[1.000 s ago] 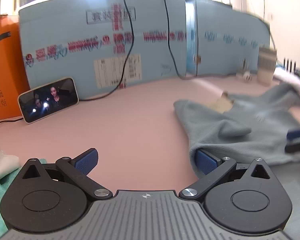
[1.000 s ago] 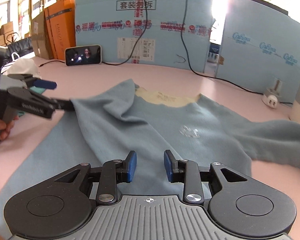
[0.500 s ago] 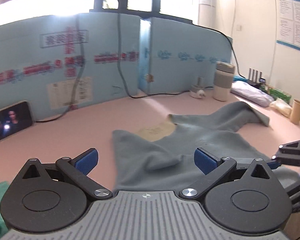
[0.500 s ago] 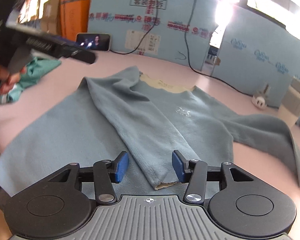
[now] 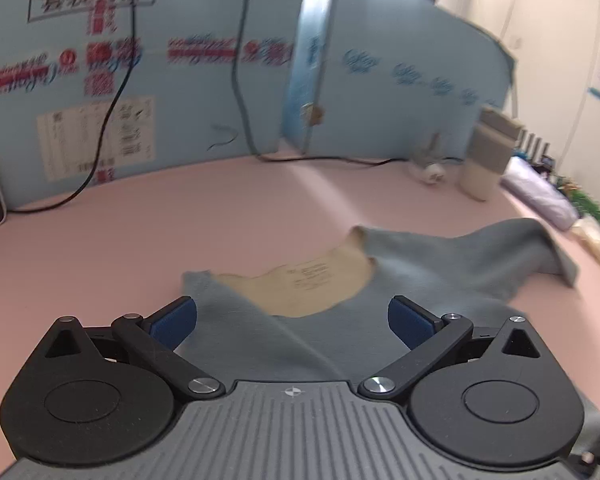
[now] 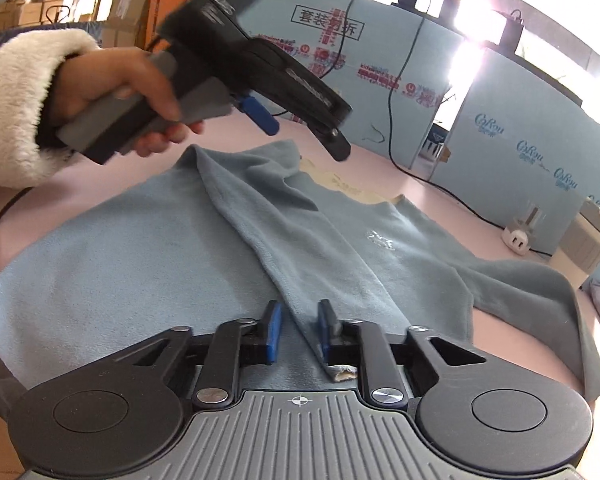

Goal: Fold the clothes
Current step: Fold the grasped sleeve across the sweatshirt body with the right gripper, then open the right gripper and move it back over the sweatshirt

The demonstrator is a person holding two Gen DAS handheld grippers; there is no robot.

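- Blue sweater (image 6: 148, 264) lies flat on the pink counter (image 5: 180, 224), 1 sleeve (image 6: 300, 248) now folded across its chest.
- Left gripper (image 5: 292, 320), jaws wide and empty, has swung from the sweater's edge to its collar at 12 o'clock.
- Right gripper (image 6: 298, 330) has narrowed around the sleeve cuff without clamping it; the other sleeve at 3 o'clock likely follows.

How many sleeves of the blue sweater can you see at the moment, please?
2: one sleeve lies folded diagonally across the sweater's front; the other sleeve stretches out over the pink table.
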